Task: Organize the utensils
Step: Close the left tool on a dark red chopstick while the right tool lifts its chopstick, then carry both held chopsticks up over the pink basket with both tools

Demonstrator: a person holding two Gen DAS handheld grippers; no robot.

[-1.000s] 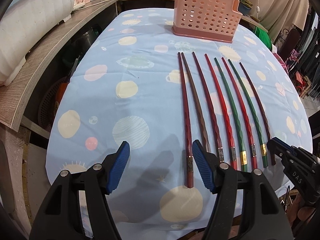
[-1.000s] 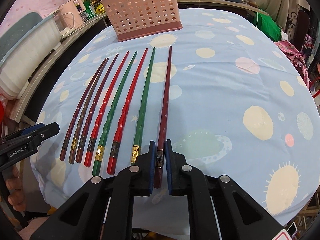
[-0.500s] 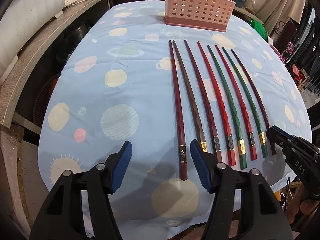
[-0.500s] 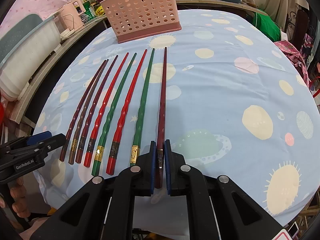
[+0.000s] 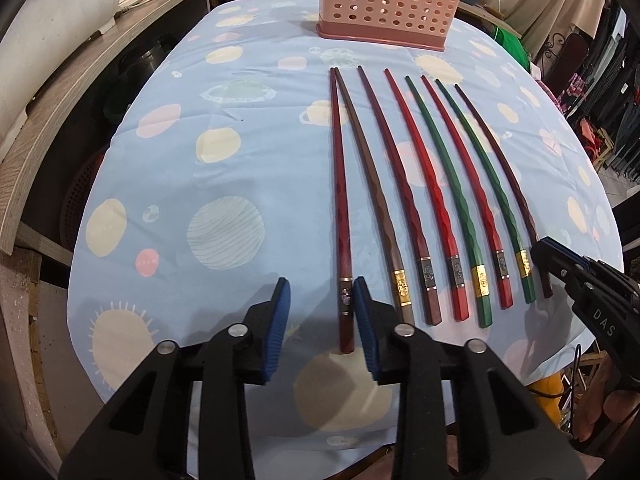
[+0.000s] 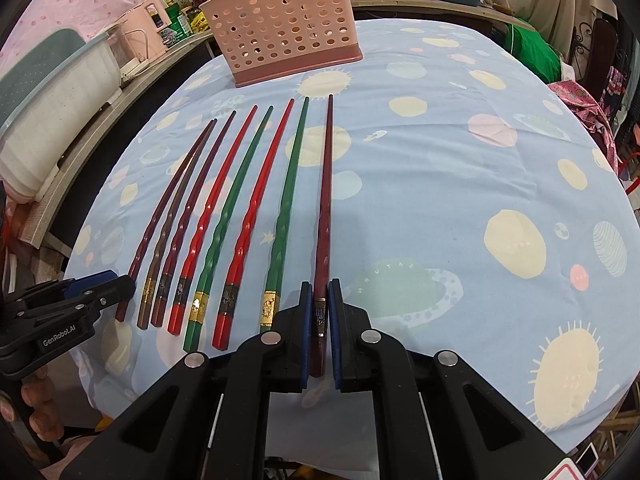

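Observation:
Several chopsticks, dark red, brown, red and green, lie side by side on the blue planet-print tablecloth. In the left wrist view my left gripper straddles the thick end of the leftmost dark red chopstick. Its jaws are closing; the right pad sits against the stick and the left pad is still apart from it. In the right wrist view my right gripper is shut on the rightmost dark red chopstick, which lies on the cloth. A pink perforated utensil holder stands empty at the far end.
A wooden counter with a white appliance and boxes runs along the left. The near table edge lies just under both grippers. Each gripper shows in the other's view: the right gripper, the left gripper. Green cloth lies at the far right.
My left gripper's jaws have narrowed around the leftmost chopstick's end, and its view has tipped slightly down toward the table. The right gripper and its chopstick have not moved.

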